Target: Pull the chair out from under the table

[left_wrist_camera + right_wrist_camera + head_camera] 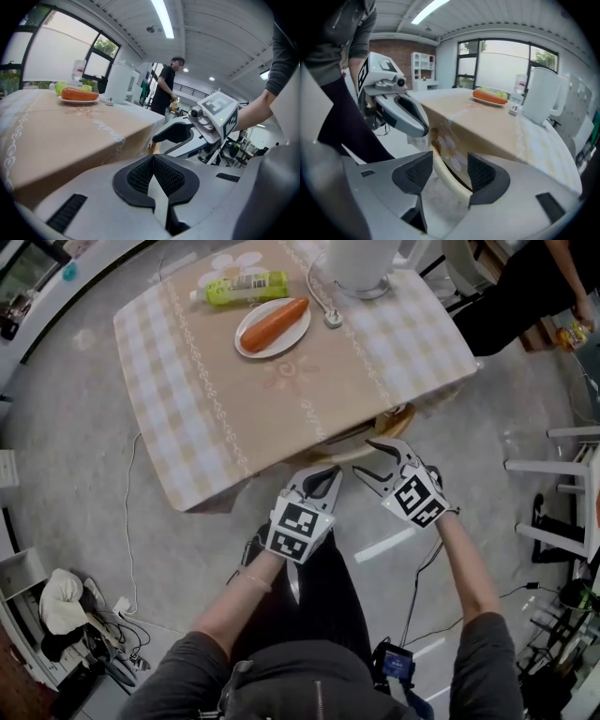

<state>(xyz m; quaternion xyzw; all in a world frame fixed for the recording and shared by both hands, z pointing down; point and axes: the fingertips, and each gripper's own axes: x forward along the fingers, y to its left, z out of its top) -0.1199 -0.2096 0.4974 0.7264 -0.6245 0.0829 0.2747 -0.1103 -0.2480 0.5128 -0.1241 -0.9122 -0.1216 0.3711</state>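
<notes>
Right tool (pixel 450 163) gapes astride chair (pixel 449 183) (left tool (pixel 153 164) closed).

The tablecloth (pixel 309 390) is beige with white checks; the carrot (pixel 274 324) orange, plate (pixel 289 337) white, bottle (pixel 239 287) yellow-green, chair (pixel 451 177) cream.

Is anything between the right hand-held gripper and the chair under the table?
Nothing visible does: the top rail of the chair lies between the open jaws of the right hand-held gripper. The tablecloth hangs just behind the rail.
</notes>
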